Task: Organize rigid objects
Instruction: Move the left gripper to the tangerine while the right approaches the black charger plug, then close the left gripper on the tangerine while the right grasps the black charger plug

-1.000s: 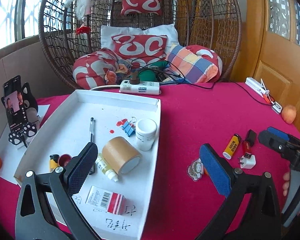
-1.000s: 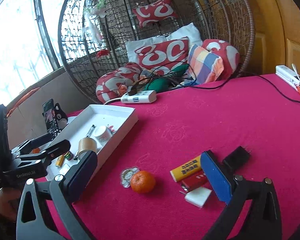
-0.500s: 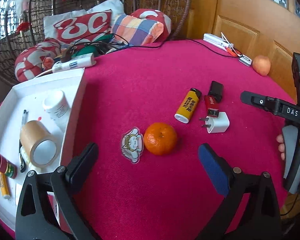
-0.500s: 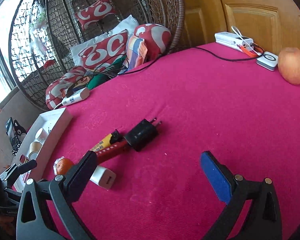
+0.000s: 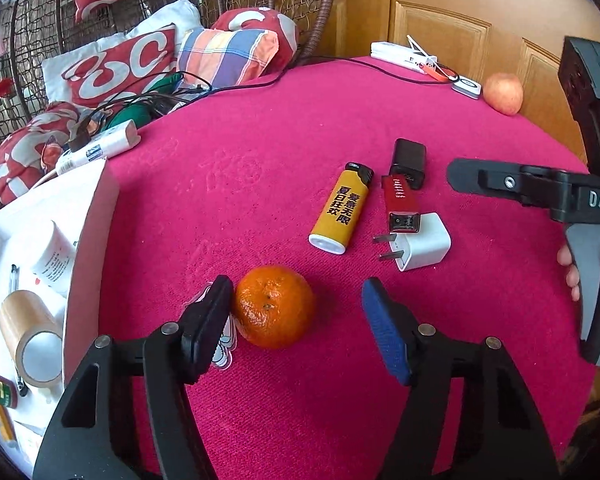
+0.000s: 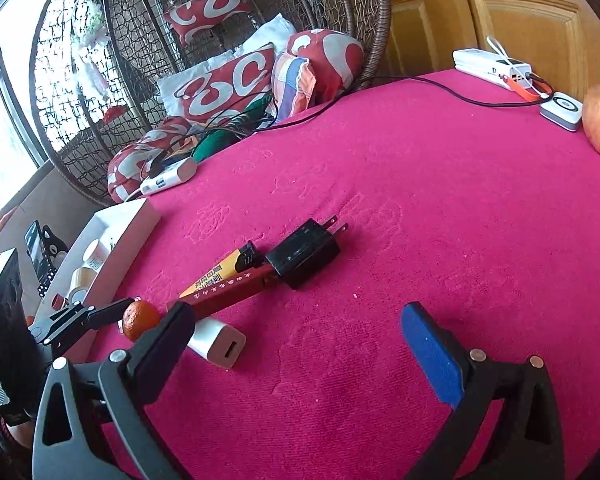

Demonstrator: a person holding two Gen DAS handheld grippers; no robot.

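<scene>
An orange mandarin lies on the red tablecloth between the fingers of my left gripper. Its jaws are closing: the black pad is at the fruit's left side, while the blue pad stands well clear. A cartoon sticker lies under the black finger. Beyond sit a yellow lighter, red lighter, black charger and white charger. My right gripper hangs open over bare cloth, with the white charger by its left finger.
A white tray at the left holds a tape roll, a white bottle and small items. An apple, a white power bank and a black cable lie at the far edge. Wicker chair with cushions behind.
My left gripper swung right from over the tray to the mandarin, came lower, and its jaws narrowed. The right gripper turned right and sank towards the chargers and lighters.
</scene>
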